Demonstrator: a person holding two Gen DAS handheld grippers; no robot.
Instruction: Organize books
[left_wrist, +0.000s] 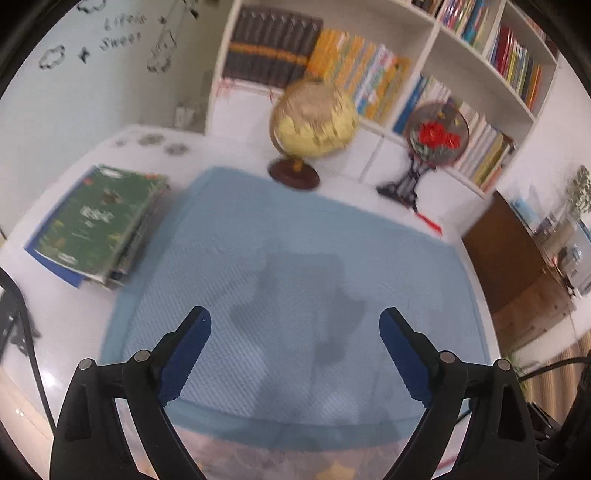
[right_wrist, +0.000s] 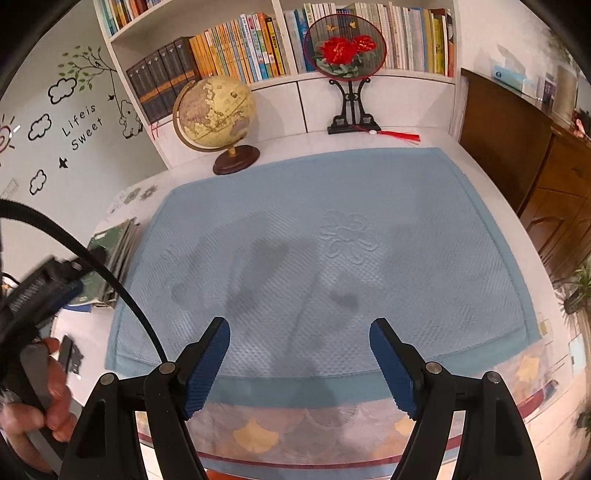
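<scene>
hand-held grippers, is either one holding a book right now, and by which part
Nothing is held. The left hand-held gripper and the right hand-held gripper both stand open over the blue mat. The stack of books lies untouched beside it.

The whole left wrist view is smeared: the globe (left_wrist: 314, 118) at twelve o'clock is a yellow blur, and the title on the green book (left_wrist: 98, 221) topping the stack at nine o'clock can't be read. In the right wrist view that stack of books (right_wrist: 110, 258) is half hidden behind a black cable (right_wrist: 122, 291) and the blurred left gripper (right_wrist: 40, 288). The person's left hand (right_wrist: 51, 402) is cut off at eight o'clock.
</scene>
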